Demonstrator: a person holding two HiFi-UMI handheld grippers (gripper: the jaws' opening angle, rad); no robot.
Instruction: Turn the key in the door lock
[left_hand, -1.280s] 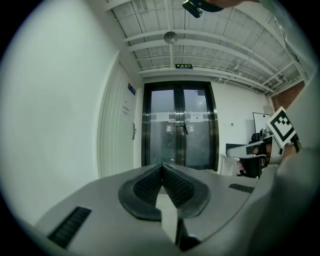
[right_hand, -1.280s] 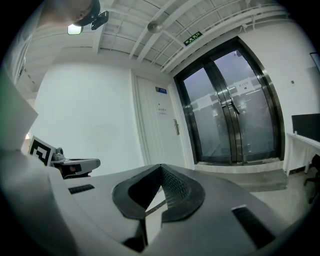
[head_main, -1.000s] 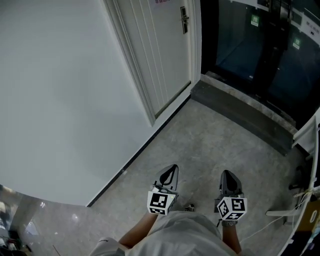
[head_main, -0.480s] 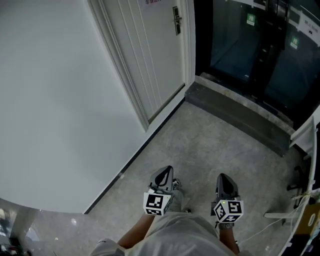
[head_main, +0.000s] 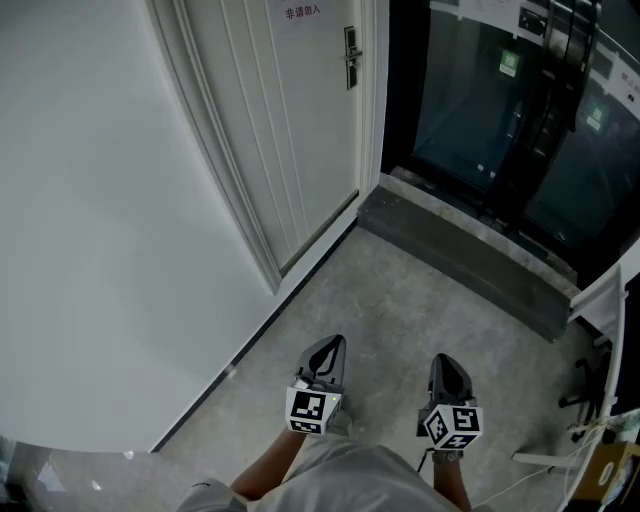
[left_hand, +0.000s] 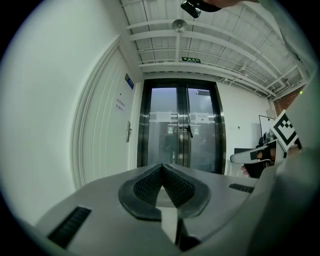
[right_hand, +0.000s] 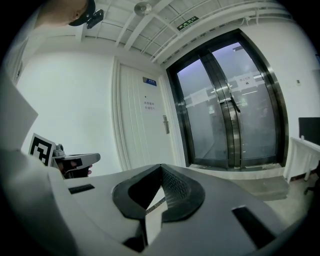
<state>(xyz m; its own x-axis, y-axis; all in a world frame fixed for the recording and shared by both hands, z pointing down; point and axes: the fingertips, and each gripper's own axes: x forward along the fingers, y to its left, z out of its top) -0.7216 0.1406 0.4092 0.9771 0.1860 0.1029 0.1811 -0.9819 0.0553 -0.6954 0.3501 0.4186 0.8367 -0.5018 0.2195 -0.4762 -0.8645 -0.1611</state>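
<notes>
The white panelled door (head_main: 290, 130) stands ahead at the upper middle, with its metal handle and lock plate (head_main: 350, 56) near its right edge. The same handle (left_hand: 128, 132) shows small in the left gripper view, and again as a handle (right_hand: 165, 124) in the right gripper view. Any key is too small to make out. My left gripper (head_main: 337, 343) and right gripper (head_main: 442, 359) are held side by side low in the head view, far short of the door. Both point towards it. Each has its jaws shut tip to tip with nothing between them.
Dark glass double doors (head_main: 500, 110) fill the upper right, behind a raised grey stone threshold (head_main: 460, 260). A plain white wall (head_main: 100, 220) runs along the left. White furniture and a cable (head_main: 590, 440) sit at the right edge. Grey stone floor (head_main: 400, 310) lies ahead.
Both grippers have been carried forward towards the door, still shut. The door and its handle now sit lower and nearer in the head view.
</notes>
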